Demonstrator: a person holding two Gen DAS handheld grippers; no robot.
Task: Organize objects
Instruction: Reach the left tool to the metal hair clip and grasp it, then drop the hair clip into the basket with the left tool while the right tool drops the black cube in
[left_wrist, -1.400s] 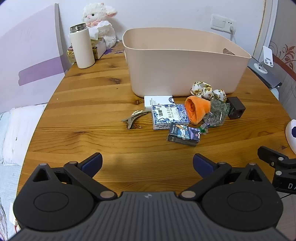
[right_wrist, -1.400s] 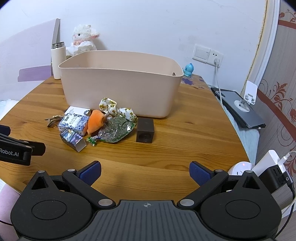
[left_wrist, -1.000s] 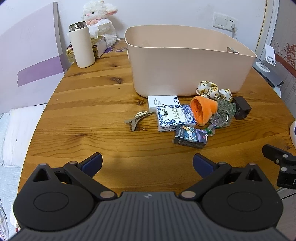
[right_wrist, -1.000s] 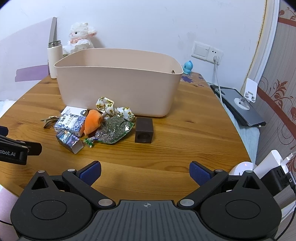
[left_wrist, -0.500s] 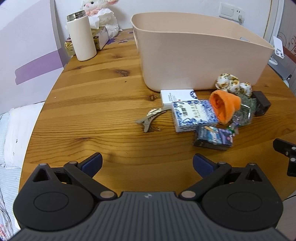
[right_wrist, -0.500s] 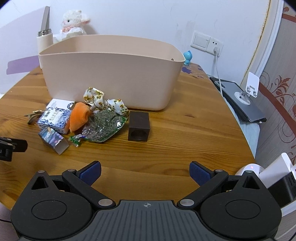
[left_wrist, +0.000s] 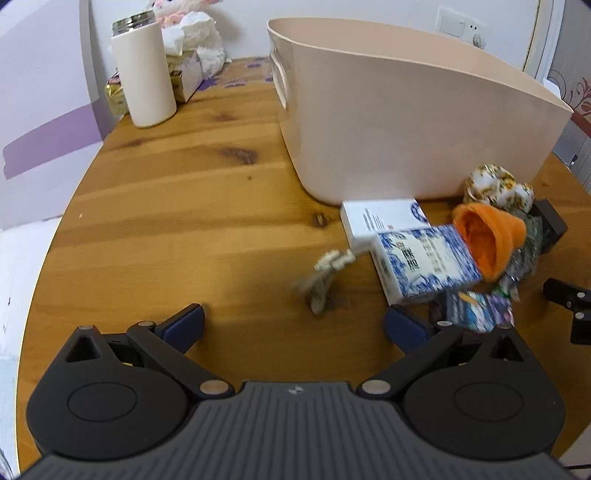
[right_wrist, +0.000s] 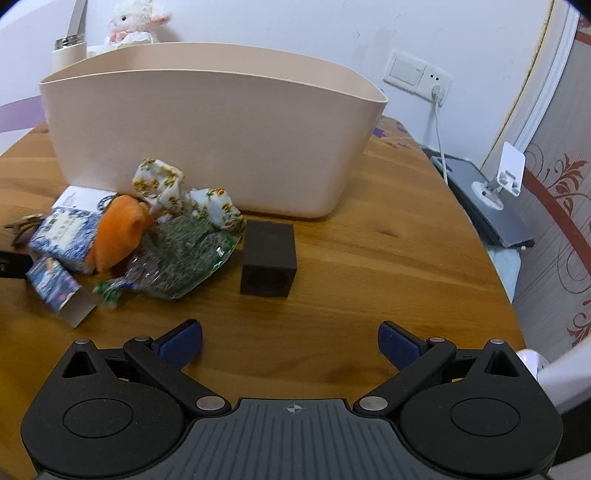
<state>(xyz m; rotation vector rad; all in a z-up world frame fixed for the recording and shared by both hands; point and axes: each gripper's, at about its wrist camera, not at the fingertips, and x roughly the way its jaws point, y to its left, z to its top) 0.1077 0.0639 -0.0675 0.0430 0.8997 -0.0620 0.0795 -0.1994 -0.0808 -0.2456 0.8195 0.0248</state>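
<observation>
We hold both tongs (left_wrist: 293, 323) (right_wrist: 290, 338) spread; the cube (right_wrist: 268, 258), frame centre, looks stiff and light: pinch its flat sides.

The left tool (left_wrist: 293, 325) is wide open over the worktop (left_wrist: 177, 206). A hair clip (left_wrist: 327, 275) lies just ahead. A blue box (left_wrist: 424, 264) touches an orange sock (left_wrist: 491, 240) by the big bin (left_wrist: 406, 125).

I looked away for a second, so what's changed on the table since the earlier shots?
Both grippers moved in toward the clutter: the left gripper nears the hair clip, the right gripper nears the dark cube. Both remain open, holding nothing. The items and the beige bin appear to lie as before.
</observation>
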